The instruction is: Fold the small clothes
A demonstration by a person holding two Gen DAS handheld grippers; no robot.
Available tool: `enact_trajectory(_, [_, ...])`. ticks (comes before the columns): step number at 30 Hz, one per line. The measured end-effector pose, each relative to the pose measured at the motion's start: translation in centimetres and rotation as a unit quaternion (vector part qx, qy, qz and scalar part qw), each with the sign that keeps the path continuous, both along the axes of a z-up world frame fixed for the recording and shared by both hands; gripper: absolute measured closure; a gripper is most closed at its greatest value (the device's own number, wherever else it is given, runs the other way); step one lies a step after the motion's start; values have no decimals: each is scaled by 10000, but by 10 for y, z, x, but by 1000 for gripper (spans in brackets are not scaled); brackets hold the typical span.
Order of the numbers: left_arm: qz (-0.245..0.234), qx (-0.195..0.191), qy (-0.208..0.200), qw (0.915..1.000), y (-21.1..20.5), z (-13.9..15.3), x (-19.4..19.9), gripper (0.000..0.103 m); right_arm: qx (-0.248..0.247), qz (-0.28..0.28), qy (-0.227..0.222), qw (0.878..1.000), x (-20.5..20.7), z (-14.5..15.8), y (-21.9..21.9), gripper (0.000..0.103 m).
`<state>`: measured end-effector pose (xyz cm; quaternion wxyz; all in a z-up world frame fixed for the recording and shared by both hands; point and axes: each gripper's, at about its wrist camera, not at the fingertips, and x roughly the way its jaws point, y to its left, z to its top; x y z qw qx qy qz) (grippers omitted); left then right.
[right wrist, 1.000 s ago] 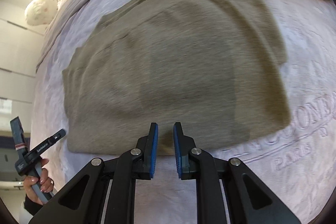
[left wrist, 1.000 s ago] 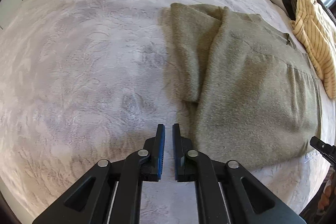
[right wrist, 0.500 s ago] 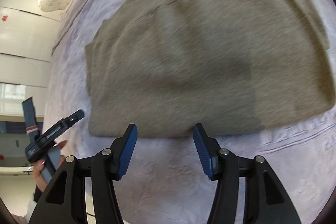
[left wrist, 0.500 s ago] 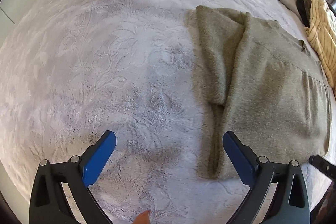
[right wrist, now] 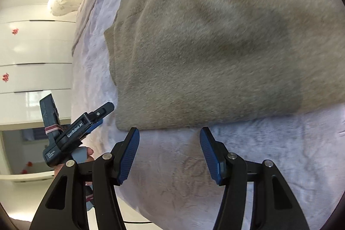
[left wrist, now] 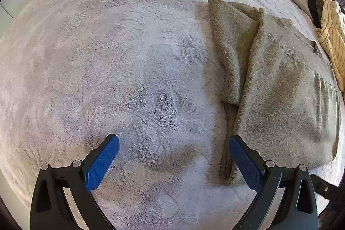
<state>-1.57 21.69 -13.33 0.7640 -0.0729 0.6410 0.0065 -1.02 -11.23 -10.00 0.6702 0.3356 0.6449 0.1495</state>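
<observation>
An olive knit sweater (left wrist: pixel 280 89) lies folded on the bed, with a sleeve layer showing along its left side. My left gripper (left wrist: pixel 174 139) is open wide above the blanket. Its right fingertip (left wrist: pixel 235 140) hovers at the sweater's near left corner, and nothing is between the pads. In the right wrist view the sweater (right wrist: pixel 215 46) fills the upper frame. My right gripper (right wrist: pixel 170 130) stands open just short of its near hem, holding nothing. The left gripper (right wrist: pixel 103 113) also shows there, by the sweater's near left corner.
A lilac embossed plush blanket (left wrist: pixel 107 57) covers the bed. A yellow striped garment (left wrist: pixel 332 36) lies beyond the sweater's far right side. White drawers (right wrist: pixel 32 46) and a pale pillow (right wrist: pixel 61 1) stand off the bed's left. A person's hand (right wrist: pixel 86 153) grips the left tool.
Both grippers went from nearly shut to open. The right one has closed in on the sweater's near hem and tipped downward. The left one has shifted slightly, leaving the sweater further right in its view.
</observation>
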Motion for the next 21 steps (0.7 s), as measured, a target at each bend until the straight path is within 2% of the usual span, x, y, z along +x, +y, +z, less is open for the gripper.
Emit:
enact_trajectory(10, [-32,-348,-37,9994,2,-2,15,1,902,-857,153,9921,-2,-26,11,38])
enact_trajectory(21, [-72,-1111,-150,9937,1,2,44,1,1683,-1853,207,9679,7,-53,28,36])
